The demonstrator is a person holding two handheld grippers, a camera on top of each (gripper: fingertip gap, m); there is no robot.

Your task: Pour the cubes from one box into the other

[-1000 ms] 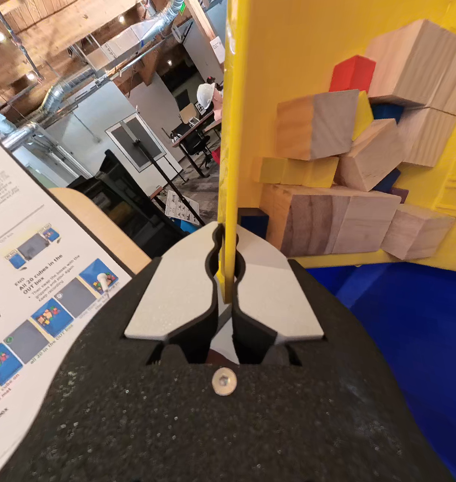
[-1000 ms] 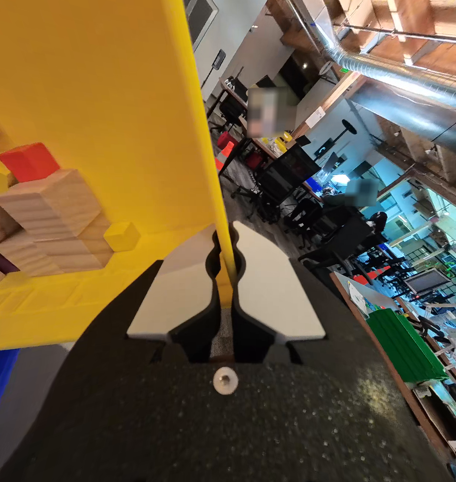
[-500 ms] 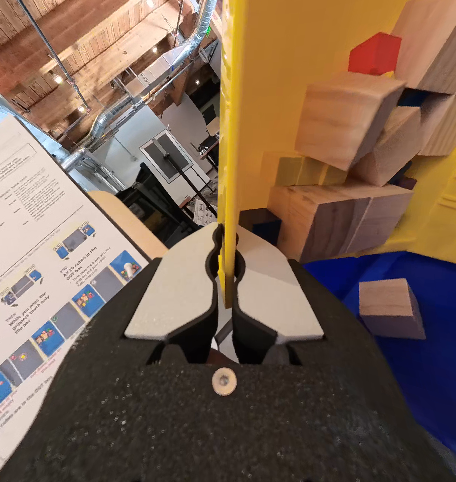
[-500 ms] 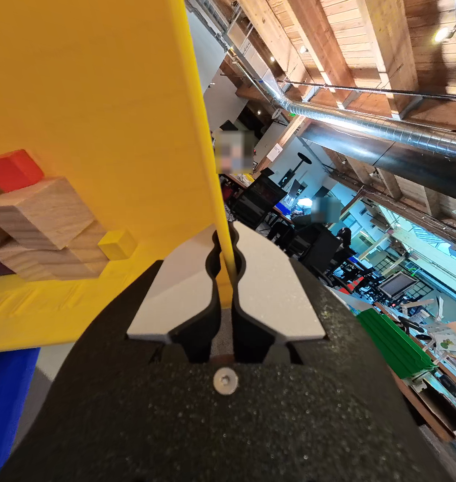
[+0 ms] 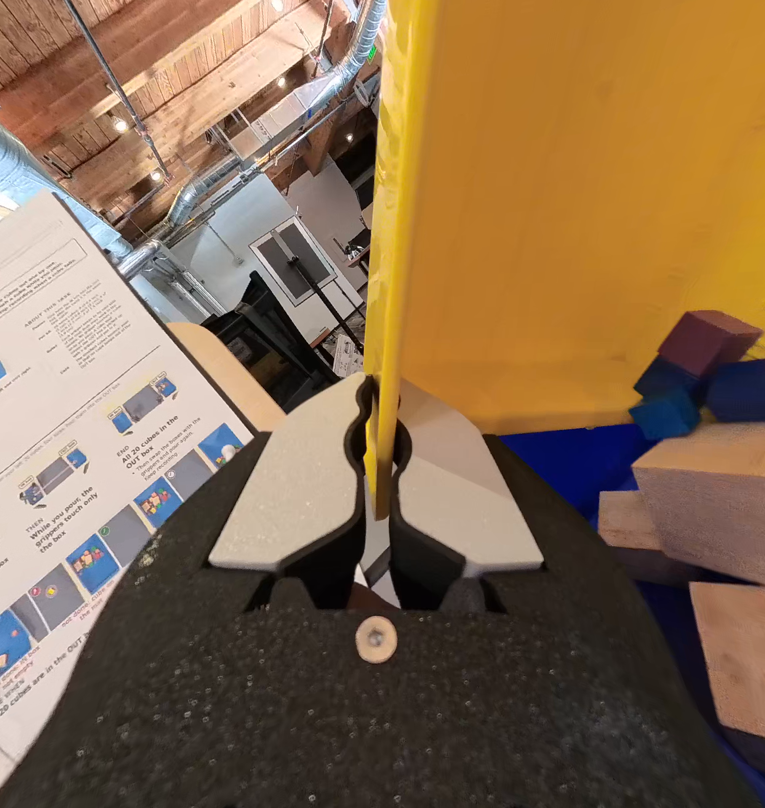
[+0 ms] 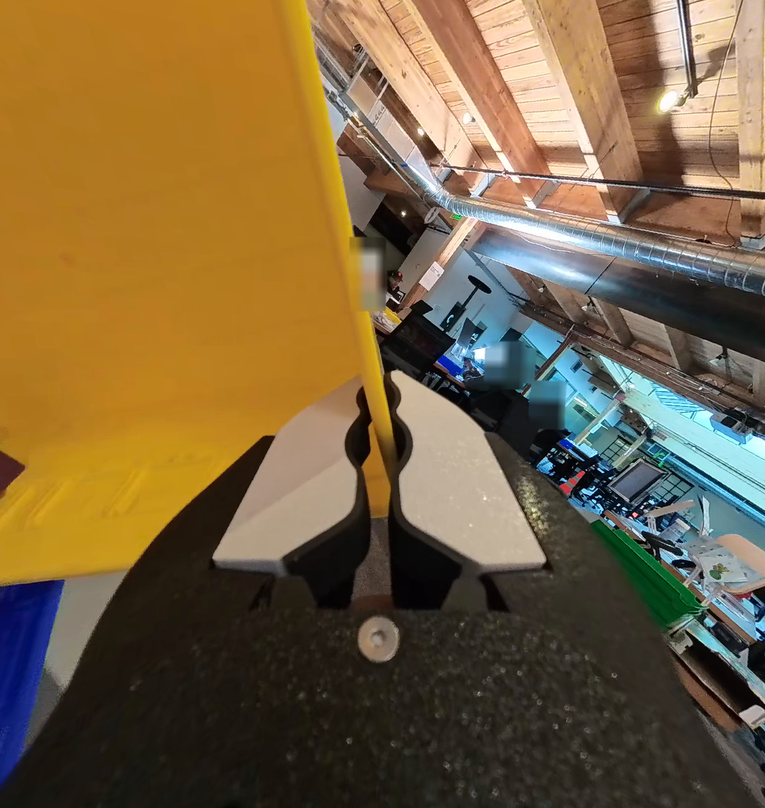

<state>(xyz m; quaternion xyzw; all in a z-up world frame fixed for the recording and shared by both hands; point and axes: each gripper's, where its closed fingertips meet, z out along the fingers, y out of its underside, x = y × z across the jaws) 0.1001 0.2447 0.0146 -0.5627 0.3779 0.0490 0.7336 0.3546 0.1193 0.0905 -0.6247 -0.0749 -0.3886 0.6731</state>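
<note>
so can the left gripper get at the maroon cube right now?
Probably not. The left gripper is shut on the yellow box wall, and the maroon cube sits off to its side by the blue cubes. It would have to let go first.

Left wrist view: mounted just behind the left gripper (image 5: 382,393), aimed forward and upward along its grey fingers, very close to the tilted yellow plastic box (image 5: 568,210). Wooden ceiling with silver ducts (image 5: 188,205) at upper left, white printed instruction sheet (image 5: 57,437) at left, blue plastic box (image 5: 560,463) with piled wooden cubes (image 5: 721,494) at lower right.

Right wrist view: mounted likewise behind the right gripper (image 6: 378,395), aimed up, equally close. Shared by both: yellow box interior, blue box (image 6: 8,677), ceiling.
</note>
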